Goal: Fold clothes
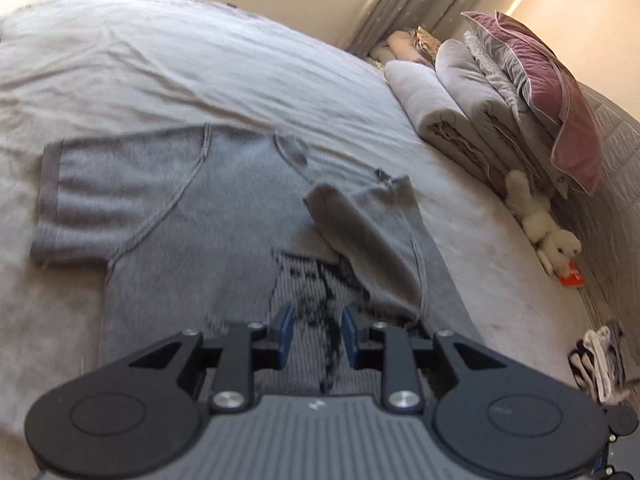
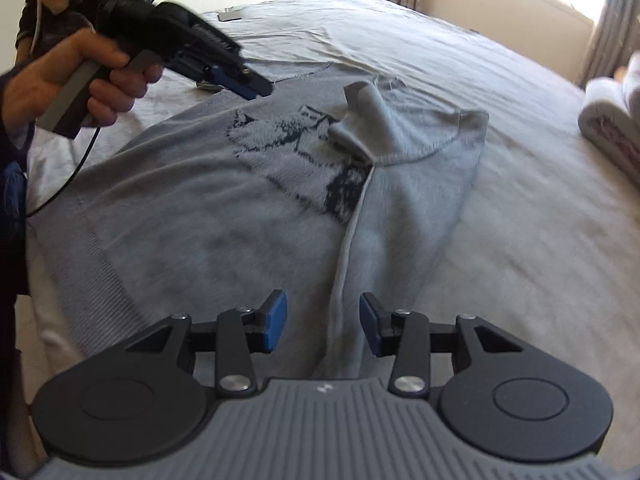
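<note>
while both hand-held grippers (image 1: 316, 334) (image 2: 323, 322) gape empty, the grey sweater (image 2: 224, 208) lies beneath them.

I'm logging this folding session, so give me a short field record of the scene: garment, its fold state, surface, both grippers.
garment: grey sweater with dark knitted picture
fold state: one side and sleeve folded over the front; other sleeve flat, spread out
surface: bed sheet
left gripper: jaws apart, nothing between them
right gripper: jaws apart, empty, above sweater
nearby: stuffed toy, folded bedding
</note>
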{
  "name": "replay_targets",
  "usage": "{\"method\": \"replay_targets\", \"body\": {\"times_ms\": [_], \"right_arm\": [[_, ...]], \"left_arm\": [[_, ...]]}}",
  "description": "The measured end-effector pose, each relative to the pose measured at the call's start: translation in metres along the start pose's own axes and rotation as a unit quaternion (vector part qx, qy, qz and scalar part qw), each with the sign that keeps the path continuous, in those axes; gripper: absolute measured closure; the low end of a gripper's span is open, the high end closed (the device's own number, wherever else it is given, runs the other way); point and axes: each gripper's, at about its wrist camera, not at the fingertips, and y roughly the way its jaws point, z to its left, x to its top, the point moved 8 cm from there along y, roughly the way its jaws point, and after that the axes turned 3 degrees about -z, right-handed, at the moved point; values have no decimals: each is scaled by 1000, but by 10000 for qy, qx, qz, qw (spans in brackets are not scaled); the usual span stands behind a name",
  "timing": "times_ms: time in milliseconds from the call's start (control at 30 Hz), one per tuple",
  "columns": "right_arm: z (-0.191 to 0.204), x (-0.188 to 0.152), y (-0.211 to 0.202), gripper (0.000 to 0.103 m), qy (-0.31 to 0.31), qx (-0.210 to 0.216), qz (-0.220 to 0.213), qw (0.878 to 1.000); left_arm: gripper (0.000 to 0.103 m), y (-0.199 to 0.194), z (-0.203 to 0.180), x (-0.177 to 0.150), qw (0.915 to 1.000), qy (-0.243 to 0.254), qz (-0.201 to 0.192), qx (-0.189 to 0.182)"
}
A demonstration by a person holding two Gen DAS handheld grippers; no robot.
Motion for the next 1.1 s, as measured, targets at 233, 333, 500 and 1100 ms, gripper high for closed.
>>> {"method": "replay_targets", "body": {"times_ms": [233, 333, 500, 1100], "right_arm": [[-13, -55, -32, 59, 1619, -348, -133, 9861], [-10, -72, -34, 69, 1943, -503, -65, 9796], [7, -62, -52, 98, 1437, -1362, -154, 9801], [99, -6, 7, 79, 642, -991, 294, 9926]], "left_arm": [[77, -6, 13, -16, 9996, 76, 226, 151], [77, -10, 12, -14, 9997, -14, 234, 32], [77, -18, 9, -10, 10000, 24, 84, -8], [75, -10, 10, 8, 9999, -67, -75, -59]]}}
